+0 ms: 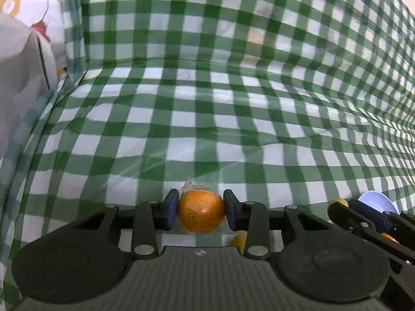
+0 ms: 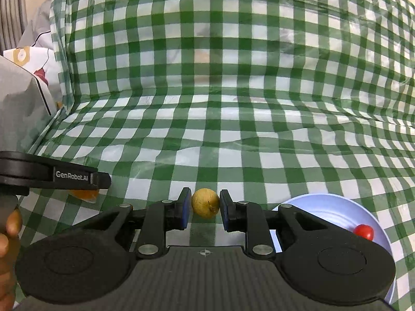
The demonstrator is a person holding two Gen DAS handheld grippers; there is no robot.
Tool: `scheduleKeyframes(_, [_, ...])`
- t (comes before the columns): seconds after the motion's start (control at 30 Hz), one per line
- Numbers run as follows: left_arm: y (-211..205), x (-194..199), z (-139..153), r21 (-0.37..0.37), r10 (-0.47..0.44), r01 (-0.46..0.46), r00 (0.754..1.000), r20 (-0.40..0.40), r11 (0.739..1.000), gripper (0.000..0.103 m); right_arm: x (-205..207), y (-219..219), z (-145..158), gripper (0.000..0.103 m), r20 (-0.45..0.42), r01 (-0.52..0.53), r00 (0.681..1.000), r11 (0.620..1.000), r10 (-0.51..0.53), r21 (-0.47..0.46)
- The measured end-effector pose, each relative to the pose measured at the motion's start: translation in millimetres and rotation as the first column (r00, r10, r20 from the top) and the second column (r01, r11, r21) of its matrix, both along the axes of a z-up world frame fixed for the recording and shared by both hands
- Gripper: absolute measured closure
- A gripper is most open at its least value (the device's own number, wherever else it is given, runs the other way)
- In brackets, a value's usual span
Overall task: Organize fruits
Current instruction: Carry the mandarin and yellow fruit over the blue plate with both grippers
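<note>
Both grippers held fruit over the checked cloth [image 1: 207,129].
Left gripper [image 1: 201,212] clamped a wrapped orange [image 1: 201,213]; right gripper [image 2: 205,207] clamped a small yellow-brown fruit [image 2: 205,203], bottom centre.

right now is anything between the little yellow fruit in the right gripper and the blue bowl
Nothing visible is. The right gripper is shut on the small yellow fruit, and the blue bowl sits just to its right on the checked cloth, holding only a red tomato.
</note>
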State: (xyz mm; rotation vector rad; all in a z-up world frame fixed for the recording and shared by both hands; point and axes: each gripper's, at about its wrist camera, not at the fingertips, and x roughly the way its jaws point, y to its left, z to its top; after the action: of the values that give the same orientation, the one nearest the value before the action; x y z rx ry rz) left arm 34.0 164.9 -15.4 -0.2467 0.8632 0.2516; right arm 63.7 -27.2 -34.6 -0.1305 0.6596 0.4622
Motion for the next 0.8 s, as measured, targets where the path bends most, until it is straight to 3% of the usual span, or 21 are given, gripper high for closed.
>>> scheduleKeyframes(0.8, [-46,8,4,0.022,-0.083,0.082,0.994,0.067,0.996,0.062,-8,-38,15,0.078,0.050,0.048,0.998,0.999,-0.048,0.006])
